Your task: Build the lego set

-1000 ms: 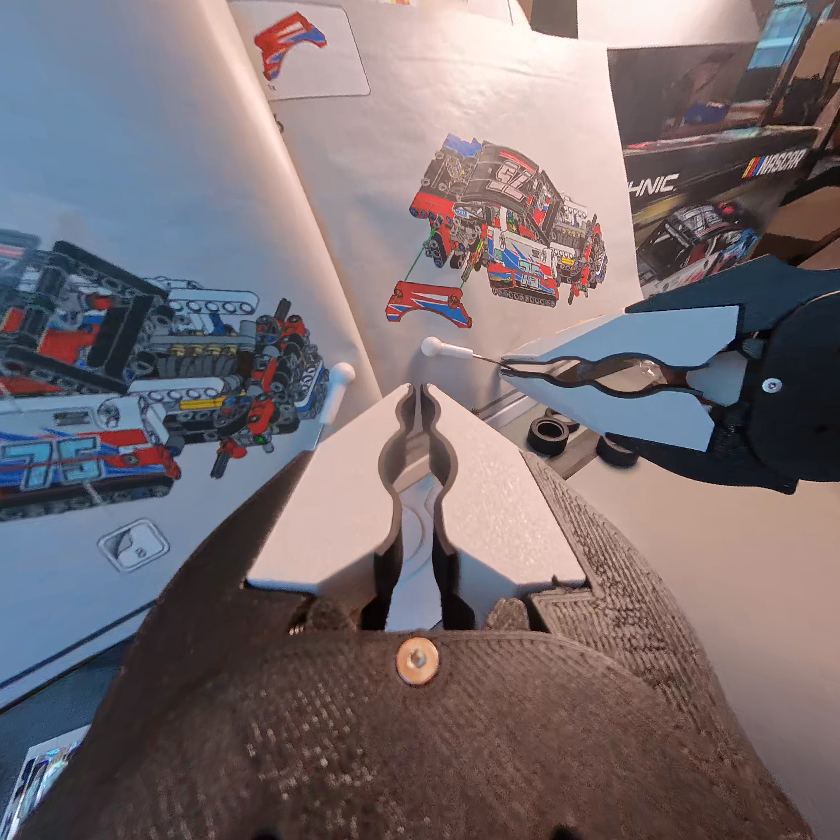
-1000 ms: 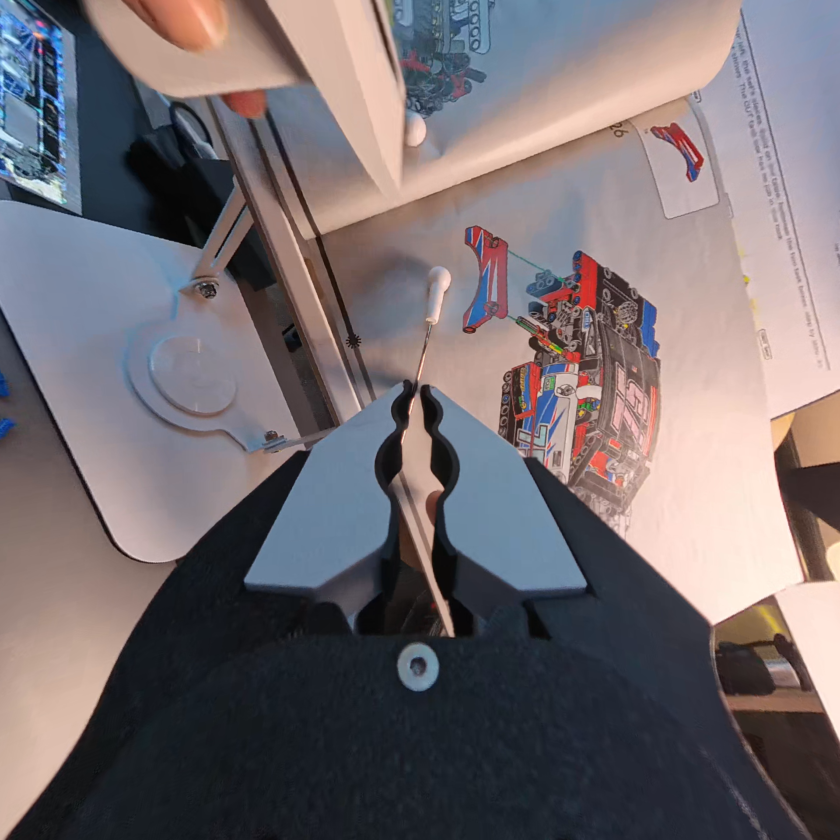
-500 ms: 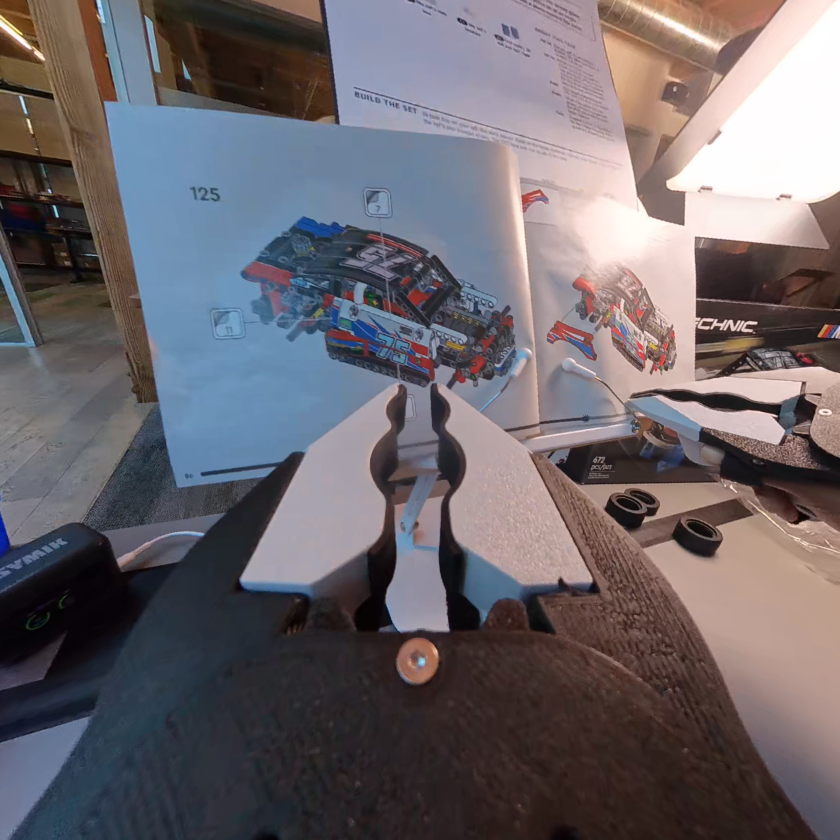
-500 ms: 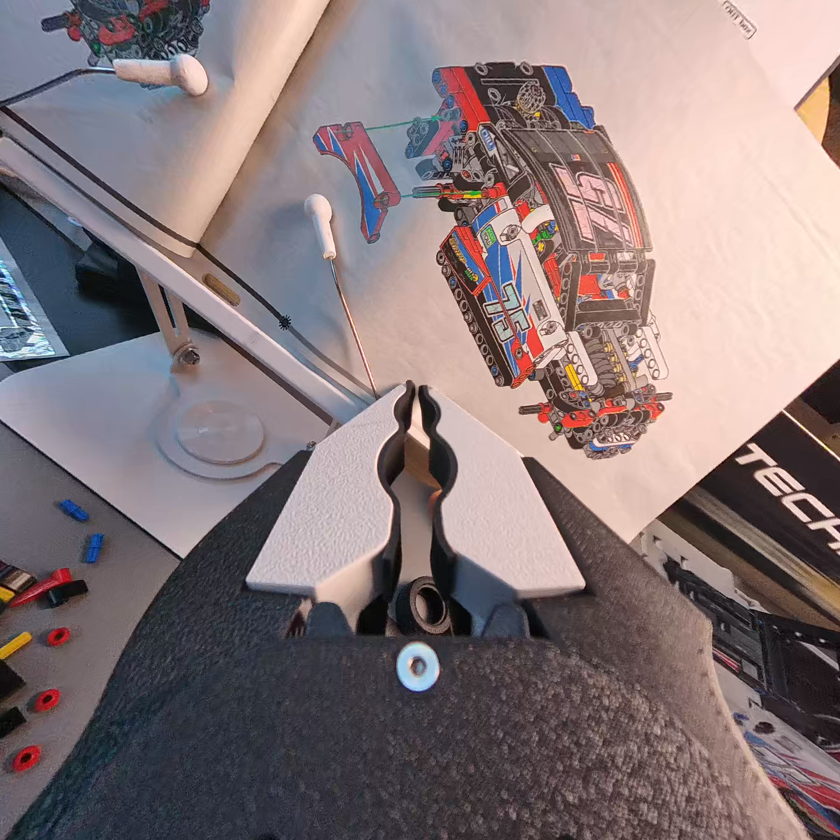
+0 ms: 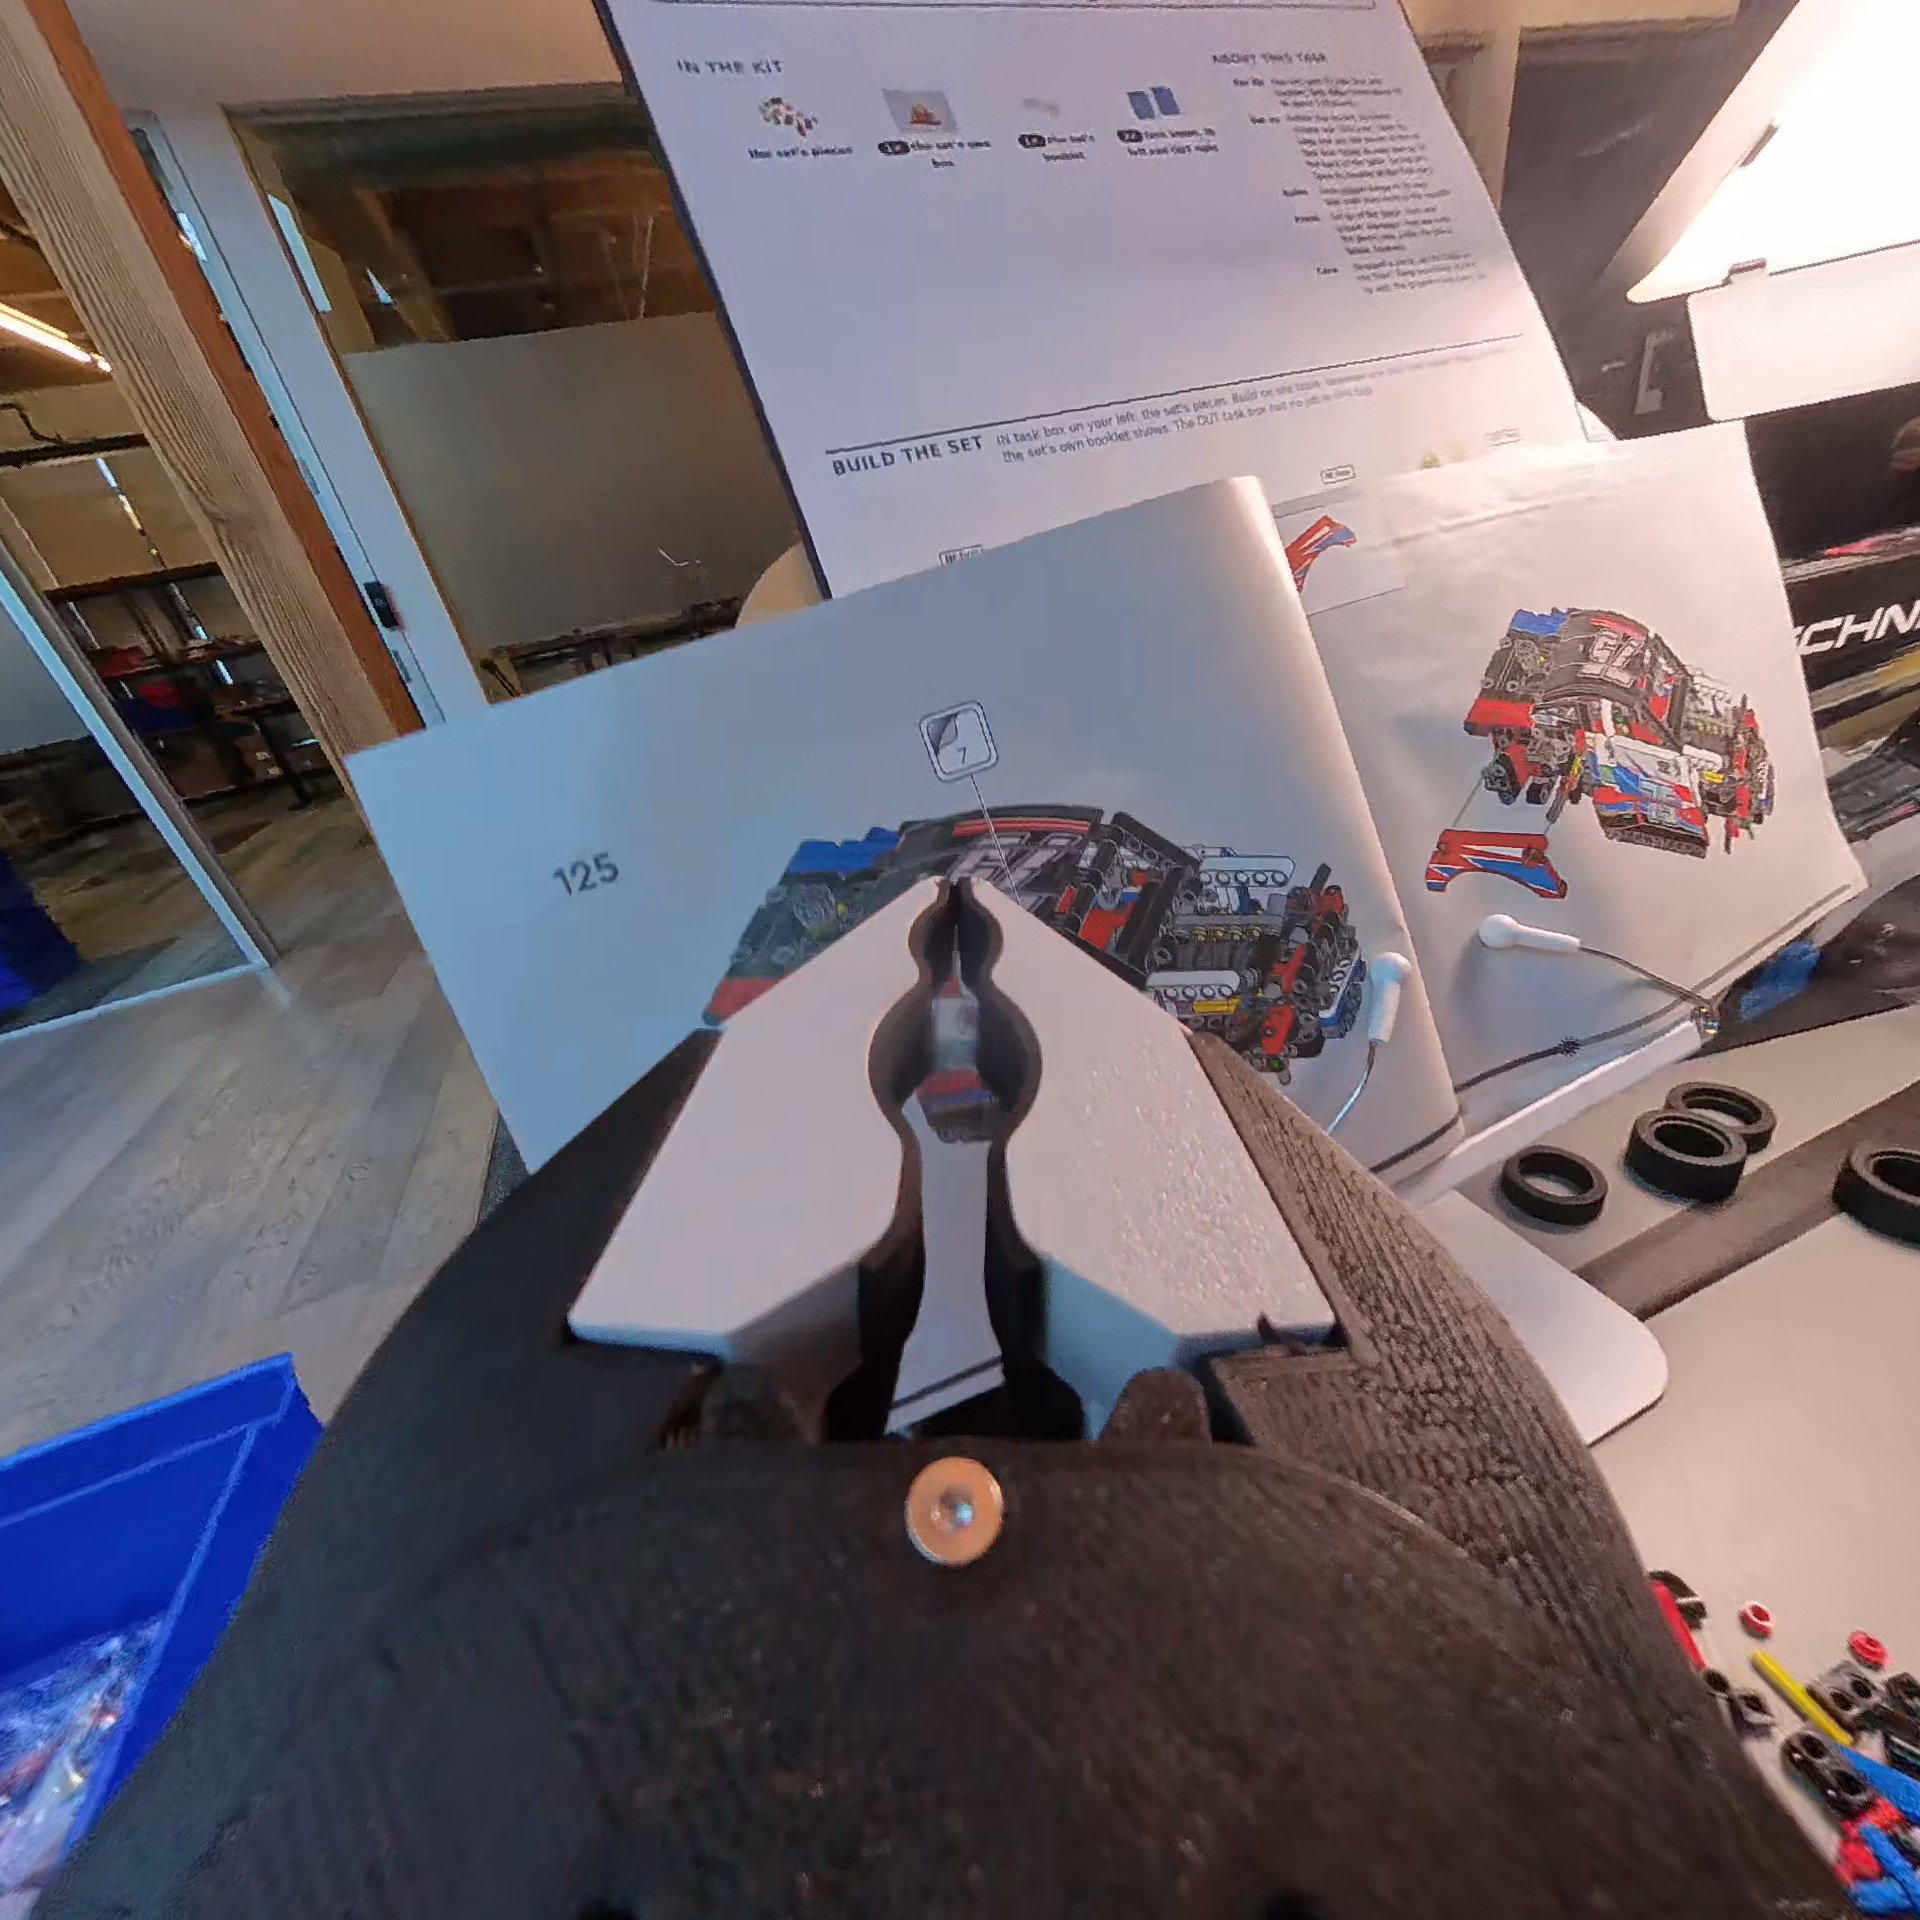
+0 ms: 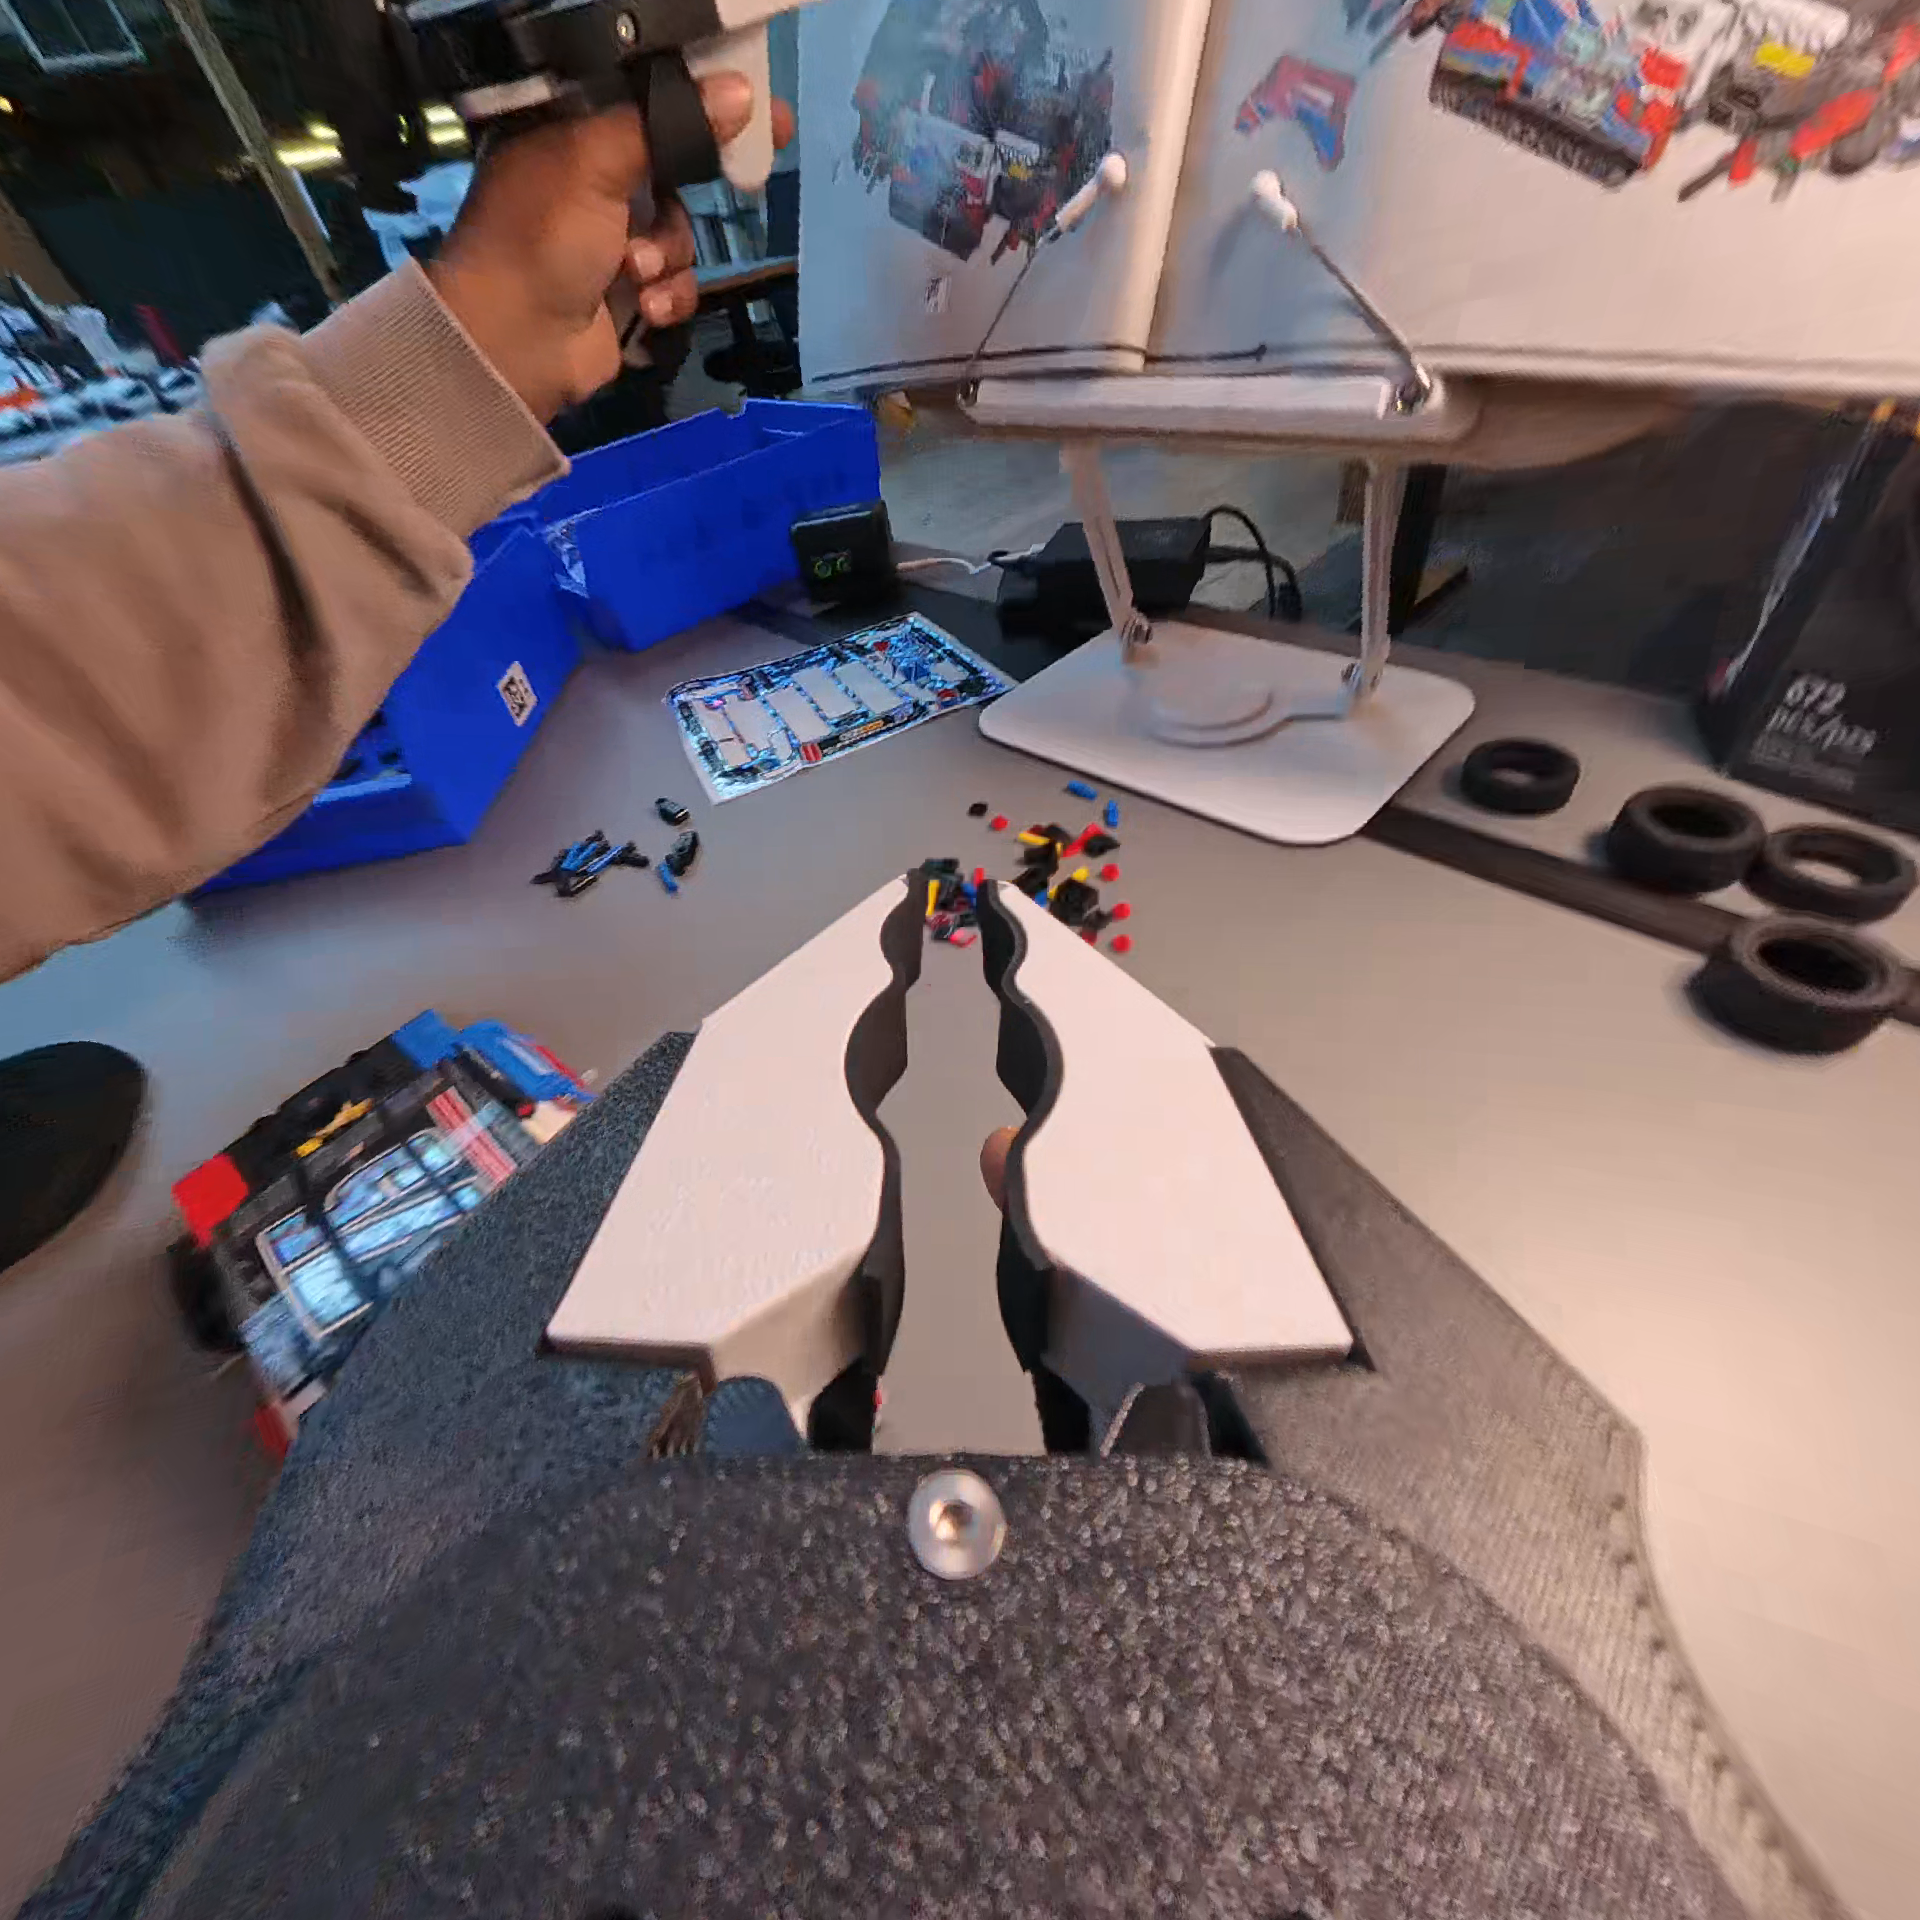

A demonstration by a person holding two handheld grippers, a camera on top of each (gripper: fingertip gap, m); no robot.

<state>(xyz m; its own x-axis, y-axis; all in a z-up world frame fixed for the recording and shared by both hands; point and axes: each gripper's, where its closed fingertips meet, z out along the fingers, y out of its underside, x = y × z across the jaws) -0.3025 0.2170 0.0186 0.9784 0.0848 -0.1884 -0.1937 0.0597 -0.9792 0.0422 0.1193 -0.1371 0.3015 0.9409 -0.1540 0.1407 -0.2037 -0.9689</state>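
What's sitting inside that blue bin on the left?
In the left wrist view, the blue bin holds what look like clear bags of small pieces. The left claw covers the rest of the inside.

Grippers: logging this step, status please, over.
Left gripper shut, empty, facing open instruction booklet. Right gripper open, empty, above scattered small coloured lego pieces. Partly built car beside it; nothing blocking.

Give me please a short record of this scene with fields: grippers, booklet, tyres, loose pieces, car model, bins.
left gripper: shut, empty, raised before the booklet
right gripper: slightly open, empty, above the table
booklet: open on a white stand, pages held by two wire arms
tyres: four black, loose, right of the stand
loose pieces: small red, blue, yellow, black, scattered before the stand
car model: partly built, near left
bins: blue, far left
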